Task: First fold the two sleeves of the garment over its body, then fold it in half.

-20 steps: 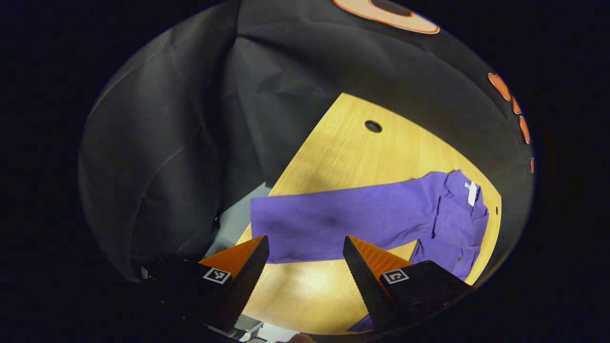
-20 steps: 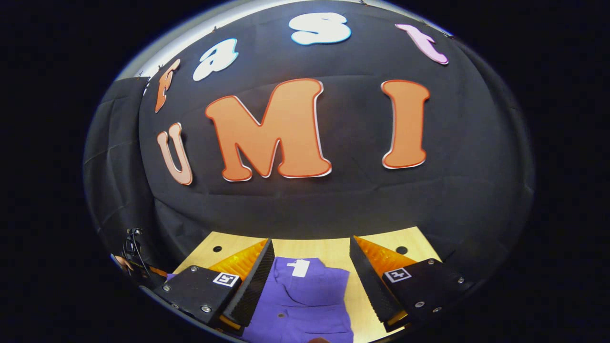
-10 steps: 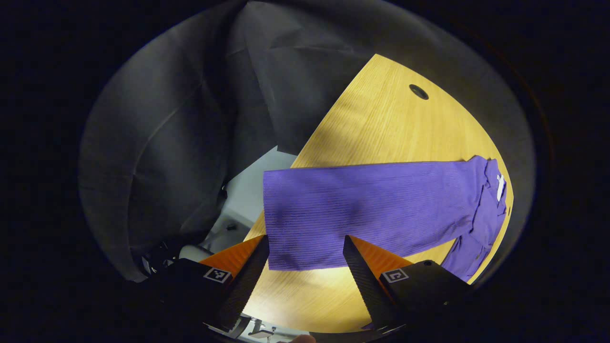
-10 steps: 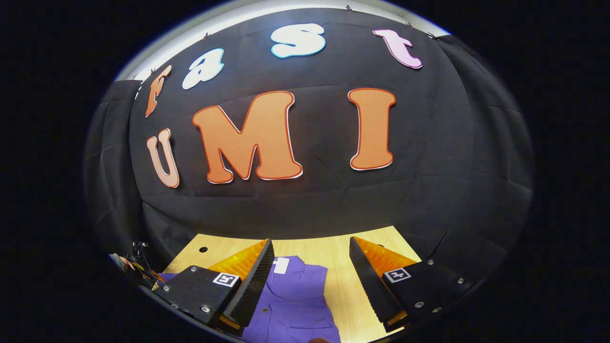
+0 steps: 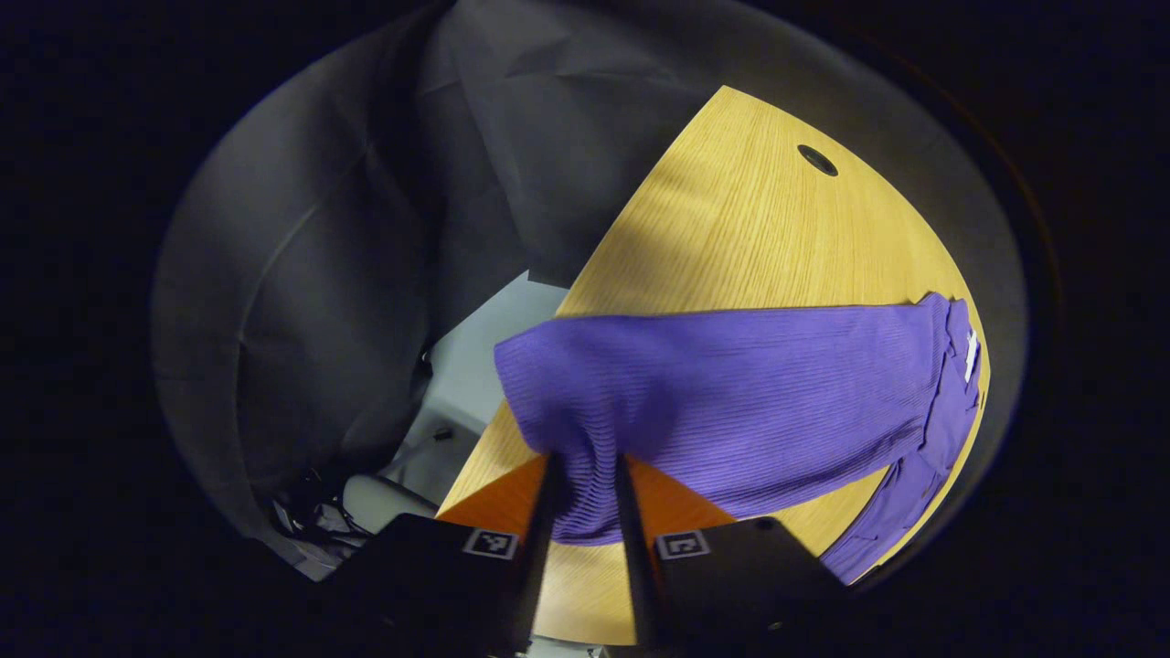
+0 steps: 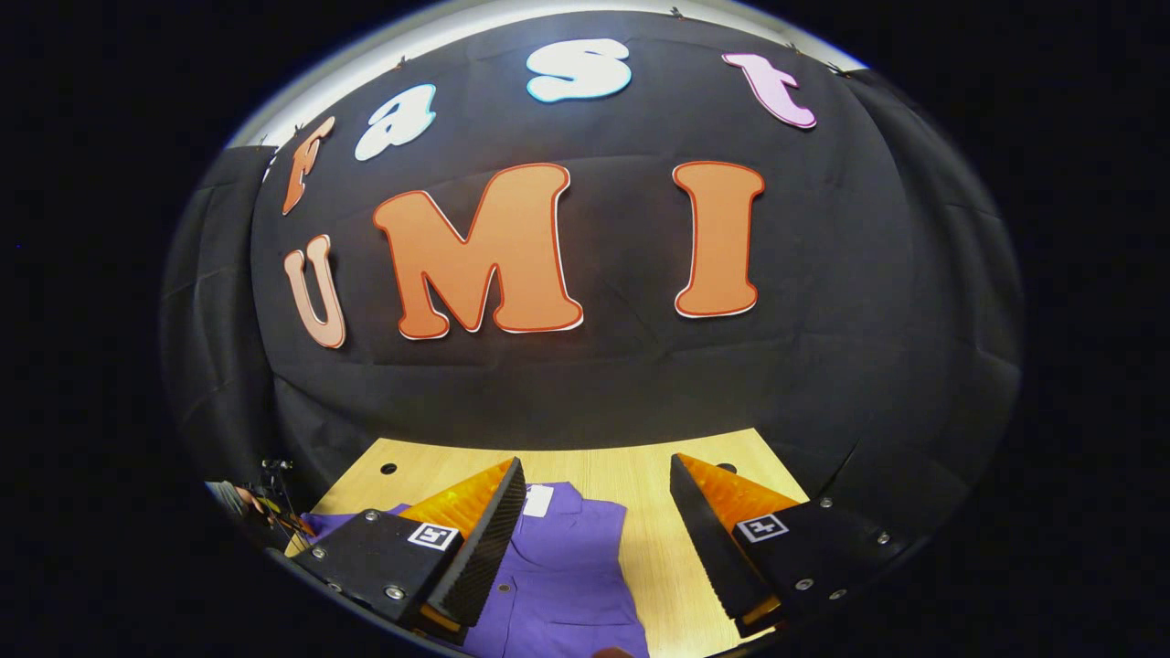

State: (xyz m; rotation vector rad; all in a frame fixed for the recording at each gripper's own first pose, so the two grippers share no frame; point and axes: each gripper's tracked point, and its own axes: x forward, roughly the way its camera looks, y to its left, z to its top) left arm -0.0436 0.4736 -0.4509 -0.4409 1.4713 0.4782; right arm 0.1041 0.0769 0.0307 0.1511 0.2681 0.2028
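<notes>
A purple ribbed garment lies on a wooden table (image 5: 749, 228). Its long sleeve (image 5: 731, 393) stretches across the left gripper view toward the table's left edge. My left gripper (image 5: 585, 475) is shut on the sleeve's cuff end, and the cloth bunches up between the fingers. The collar with a white tag (image 5: 967, 352) sits at the far right. In the right gripper view, the garment's body (image 6: 567, 576) with collar and white tag (image 6: 539, 500) lies below my right gripper (image 6: 594, 521), which hangs open above it with nothing between its fingers.
Black cloth walls close in behind and to the left of the table. The table (image 6: 640, 466) has small round holes (image 5: 816, 159) near its far corners. Beyond the left table edge a grey floor (image 5: 475, 356) with cables shows.
My left gripper went from open above the sleeve's end to shut on the cuff, which now puckers upward. The right gripper stayed open and barely shifted.
</notes>
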